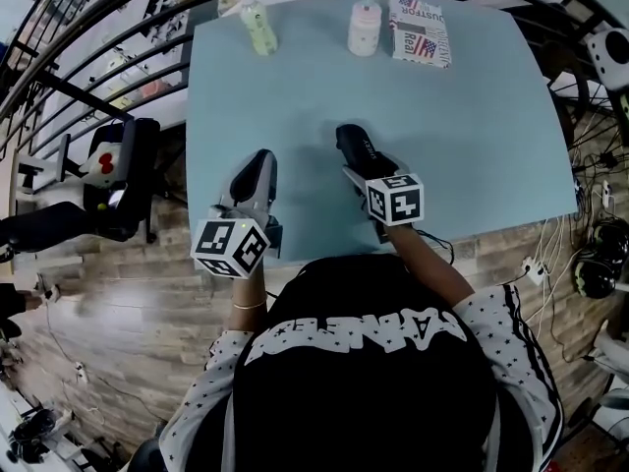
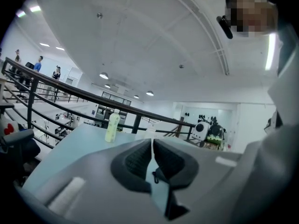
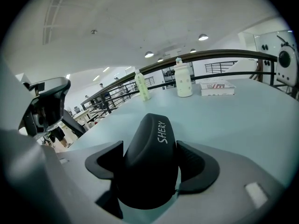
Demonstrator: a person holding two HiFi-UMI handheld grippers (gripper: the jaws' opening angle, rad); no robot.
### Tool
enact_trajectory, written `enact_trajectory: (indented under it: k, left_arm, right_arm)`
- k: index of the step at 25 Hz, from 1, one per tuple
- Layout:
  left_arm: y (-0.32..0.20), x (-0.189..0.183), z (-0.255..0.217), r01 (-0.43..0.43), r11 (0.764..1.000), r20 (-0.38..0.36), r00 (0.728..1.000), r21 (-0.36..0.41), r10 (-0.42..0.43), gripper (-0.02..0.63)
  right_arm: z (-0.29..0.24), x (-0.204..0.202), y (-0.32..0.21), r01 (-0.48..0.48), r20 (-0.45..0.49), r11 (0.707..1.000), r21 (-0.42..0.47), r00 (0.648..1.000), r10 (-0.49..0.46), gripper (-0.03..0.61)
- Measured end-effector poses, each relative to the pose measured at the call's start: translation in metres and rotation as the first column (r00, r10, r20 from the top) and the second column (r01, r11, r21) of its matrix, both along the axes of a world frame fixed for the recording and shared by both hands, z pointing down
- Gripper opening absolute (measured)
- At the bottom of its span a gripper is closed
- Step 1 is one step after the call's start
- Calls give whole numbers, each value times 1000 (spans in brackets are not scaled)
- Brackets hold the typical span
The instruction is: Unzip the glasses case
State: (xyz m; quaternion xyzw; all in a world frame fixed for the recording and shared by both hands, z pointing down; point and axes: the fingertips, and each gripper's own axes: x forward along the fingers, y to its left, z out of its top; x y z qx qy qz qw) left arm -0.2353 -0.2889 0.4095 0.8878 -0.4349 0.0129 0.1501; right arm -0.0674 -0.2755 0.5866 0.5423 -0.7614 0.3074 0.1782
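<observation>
Currently the black glasses case [image 1: 354,142] sits just right of centre in the head view, over the near part of the light blue table [image 1: 472,116]. Its rounded end points toward the top of the frame. The right gripper [image 1: 364,170] comes at it from the lower right. In the right gripper view the case fills the gap between the jaws, with both dark pads pressed against its sides, so the claw is pinching the case. White lettering runs along the top of the case. Whether the case is lifted off the tabletop cannot be told.

The left gripper [image 1: 263,160] lies left of the case and clear of it, low over the table's near edge. In the left gripper view its pads meet at the tips with nothing caught between them, so this claw is pressed together.

Along the table's far edge, at the top of the head view, stand a pale green bottle [image 1: 258,26] and a whitish pink bottle [image 1: 365,28]. A flat box with a flag print [image 1: 421,29] lies just right of the pink bottle. A dark railing [image 1: 88,96] curves round the table's left side.
</observation>
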Motion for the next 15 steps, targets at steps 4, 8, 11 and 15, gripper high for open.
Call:
enact_trajectory:
  k: [4, 8, 11, 15]
  left_arm:
    - [7, 2, 4, 0, 1000, -18, 1000, -18, -1, 0]
    - [14, 3, 8, 6, 999, -26, 1000, -34, -6, 0]
    - [19, 2, 11, 8, 999, -32, 999, -51, -9, 0]
    - [23, 2, 16, 5, 997, -70, 998, -83, -11, 0]
  right_arm:
    - [-9, 0, 4, 4, 17, 999, 36, 1000, -4, 362]
    - [-14, 1, 8, 15, 25, 998, 57, 1000, -17, 359]
    - [-20, 0, 9, 24, 35, 997, 76, 999, -27, 357]
    - [-33, -5, 7, 45, 50, 993, 114, 997, -51, 354]
